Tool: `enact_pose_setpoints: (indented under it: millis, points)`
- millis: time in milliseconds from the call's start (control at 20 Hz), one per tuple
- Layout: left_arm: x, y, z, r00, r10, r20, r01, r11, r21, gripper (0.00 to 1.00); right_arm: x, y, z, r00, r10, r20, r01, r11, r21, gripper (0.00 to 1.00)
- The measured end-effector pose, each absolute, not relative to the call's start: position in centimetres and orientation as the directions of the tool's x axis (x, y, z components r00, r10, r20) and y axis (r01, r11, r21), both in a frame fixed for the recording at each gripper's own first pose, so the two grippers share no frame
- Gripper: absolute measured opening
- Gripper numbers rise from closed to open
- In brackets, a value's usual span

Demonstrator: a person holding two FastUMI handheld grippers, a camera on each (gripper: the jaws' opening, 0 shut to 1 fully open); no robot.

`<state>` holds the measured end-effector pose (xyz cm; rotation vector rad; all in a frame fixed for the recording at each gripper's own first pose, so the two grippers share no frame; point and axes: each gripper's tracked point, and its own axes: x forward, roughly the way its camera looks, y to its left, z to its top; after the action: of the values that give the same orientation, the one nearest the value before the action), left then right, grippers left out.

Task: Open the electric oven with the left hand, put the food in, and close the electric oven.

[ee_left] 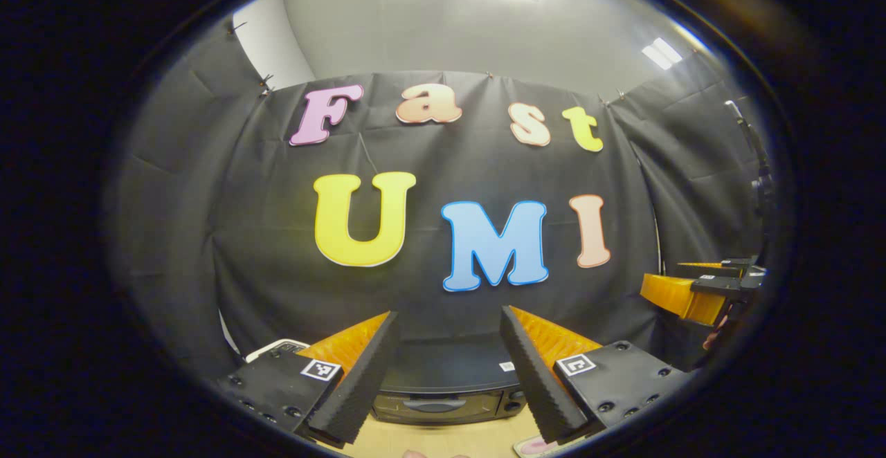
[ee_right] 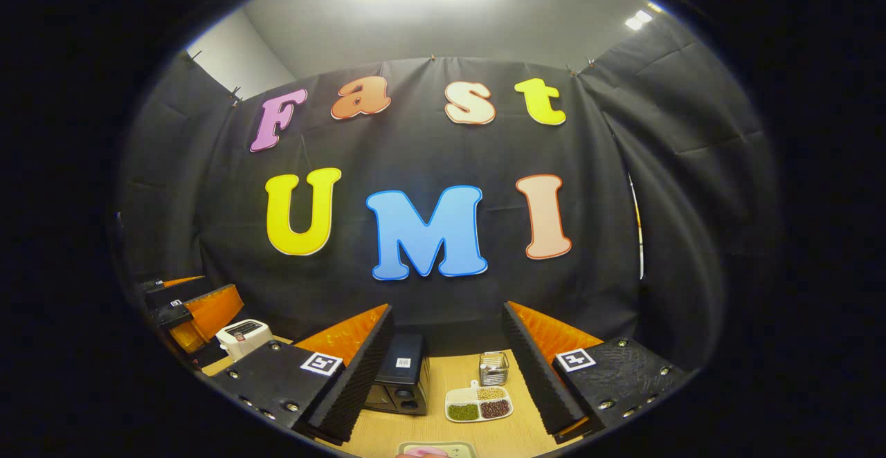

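Here we hold the left gripper (ee_left: 448, 375) wide and empty, above and short of the electric oven (ee_left: 443, 392), which sits at the table's far side against the wall. We should lower it squarely onto the door handle (ee_left: 434, 405). The door faces us, the oven's long axis running left-right. The right gripper (ee_right: 448, 375) is equally wide, empty.

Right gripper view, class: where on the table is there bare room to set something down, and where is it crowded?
Bare wood lies between the oven and the glass jar, and in front of the oven, left of the divided dish. It is crowded around that dish, with the jar close behind it and the tray in front.
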<state>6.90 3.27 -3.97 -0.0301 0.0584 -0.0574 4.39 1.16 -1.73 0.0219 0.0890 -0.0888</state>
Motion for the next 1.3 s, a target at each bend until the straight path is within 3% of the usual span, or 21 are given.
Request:
enact_pose_setpoints:
  millis: [350,800,1300]
  points:
    - [11.0,3.1,-12.8,0.972,-0.069,-0.225,0.064,0.998,-0.029,1.0,5.6,0.7,-4.5,0.984,-0.061,-0.166,0.061,0.998,-0.008,0.96]
    - [16.4,3.1,-27.1,0.885,-0.076,-0.46,0.064,0.997,-0.043,0.98,5.9,-1.3,-6.8,0.969,-0.12,-0.215,0.108,0.992,-0.065,0.97]
    - [18.3,3.3,-33.5,0.837,-0.036,-0.546,0.039,0.999,-0.006,1.0,5.8,-3.7,-7.5,0.958,-0.175,-0.228,0.16,0.984,-0.081,0.96]
